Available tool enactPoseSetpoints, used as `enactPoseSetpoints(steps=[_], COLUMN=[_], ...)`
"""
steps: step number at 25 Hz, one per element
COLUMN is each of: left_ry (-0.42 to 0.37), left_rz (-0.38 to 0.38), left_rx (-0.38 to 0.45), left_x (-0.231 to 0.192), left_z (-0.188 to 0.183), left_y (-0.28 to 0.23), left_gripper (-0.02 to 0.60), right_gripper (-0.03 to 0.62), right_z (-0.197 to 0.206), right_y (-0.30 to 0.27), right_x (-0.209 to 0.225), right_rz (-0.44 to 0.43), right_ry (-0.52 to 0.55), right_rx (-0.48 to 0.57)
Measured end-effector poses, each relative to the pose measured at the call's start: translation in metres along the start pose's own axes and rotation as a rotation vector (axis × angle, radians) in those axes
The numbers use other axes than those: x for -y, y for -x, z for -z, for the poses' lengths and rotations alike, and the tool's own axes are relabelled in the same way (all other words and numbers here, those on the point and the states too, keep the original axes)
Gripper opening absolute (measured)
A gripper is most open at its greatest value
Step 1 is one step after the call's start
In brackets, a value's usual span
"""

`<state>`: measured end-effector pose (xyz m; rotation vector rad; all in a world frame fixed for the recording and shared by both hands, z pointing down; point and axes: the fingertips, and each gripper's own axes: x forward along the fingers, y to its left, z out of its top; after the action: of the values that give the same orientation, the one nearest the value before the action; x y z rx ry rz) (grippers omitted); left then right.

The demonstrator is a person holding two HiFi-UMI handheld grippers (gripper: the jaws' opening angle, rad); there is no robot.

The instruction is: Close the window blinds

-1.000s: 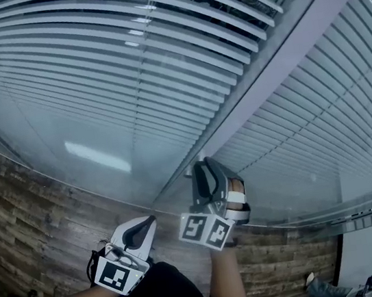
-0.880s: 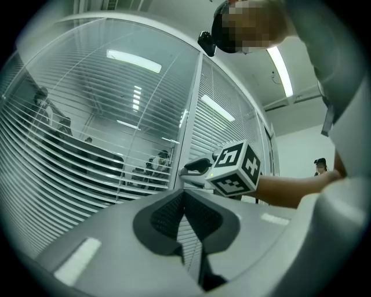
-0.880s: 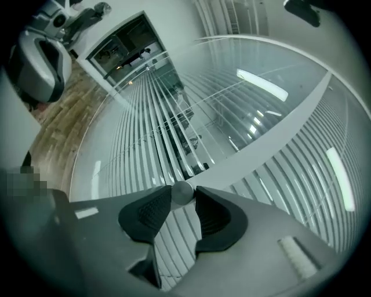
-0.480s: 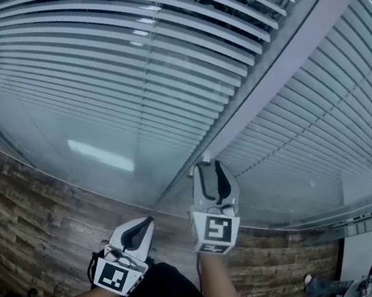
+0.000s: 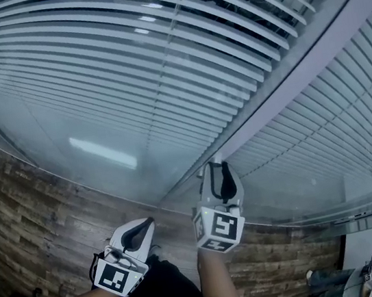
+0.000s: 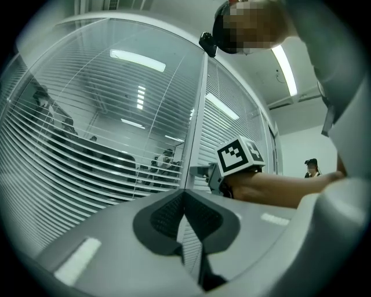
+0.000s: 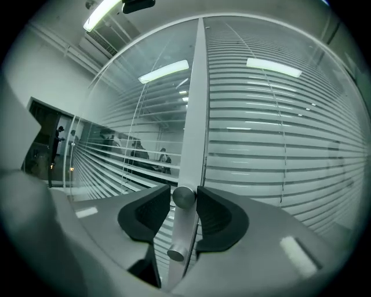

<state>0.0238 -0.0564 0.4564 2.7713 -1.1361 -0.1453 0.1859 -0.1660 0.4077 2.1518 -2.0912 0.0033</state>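
Rolled about its own axis since the earlier frame, the right gripper (image 5: 217, 169) now shows its marker cube (image 5: 220, 228) almost square to the head view, where before it sat tilted with 2 faces showing. The left gripper (image 5: 146, 223) has barely shifted.

Head view: the blinds (image 5: 160, 65) hang behind curved glass in 2 panes, split by a pale frame post (image 5: 311, 56) that runs down to the right gripper's tips. The left pane's slats stand apart with dark gaps between them; the right pane's slats lie closer together. The left gripper hangs low over the wooden floor (image 5: 36, 208), well apart from the post.

Left gripper view: its 2 dark pads meet at the tips, clenched on nothing, with only slats showing through the slit below them. Beyond it, the right gripper and its forearm (image 6: 278, 187) reach toward the post.

Right gripper view: a round metal knob (image 7: 184, 197) on the post sits between the 2 pads, touching both. The jaws have just been closing and now grasp it. A lower knob (image 7: 175, 253) sticks out of the post beneath, free of the pads. Left of the post, people (image 7: 163, 158) show through the open slats; right of it, the slats are broad and nearly flat with thin lines between them.
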Motion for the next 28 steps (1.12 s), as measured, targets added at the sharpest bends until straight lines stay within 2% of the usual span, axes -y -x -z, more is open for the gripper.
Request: enactPoseSetpoints(steps=[3,5,10,15,18,28], left_ry=[0.006,-0.003,0.009,0.023,0.018,0.003], left_rz=[0.020,0.033,0.070,0.089,0.110,0.161], left_rx=[0.011,-0.012,-0.023,-0.011,-0.011,-0.012], left_x=[-0.007,-0.012,-0.029,-0.035,-0.037,-0.040], left_z=[-0.008,-0.011,-0.004,-0.017,-0.015,-0.009], left_y=[0.003,0.008,0.010,0.002,0.003,-0.001], left_gripper=[-0.002,-0.002,-0.002,-0.002,-0.002,-0.002], right_gripper=[0.144,0.143,0.132,0.129,0.129,0.127], right_z=[0.003,0.001,0.013,0.006,0.011,0.023], right_y=[-0.001,0.002,-0.003,-0.004,-0.004,-0.007], right_x=[-0.003,-0.005,-0.005,-0.001,-0.004,-0.006], right_rz=[0.028,0.054,0.107,0.111,0.111,0.098], right_ry=[-0.011,-0.016,-0.043,-0.020,0.034,0.327], right_rx=[-0.008,-0.015,-0.036,-0.044,-0.049,-0.121])
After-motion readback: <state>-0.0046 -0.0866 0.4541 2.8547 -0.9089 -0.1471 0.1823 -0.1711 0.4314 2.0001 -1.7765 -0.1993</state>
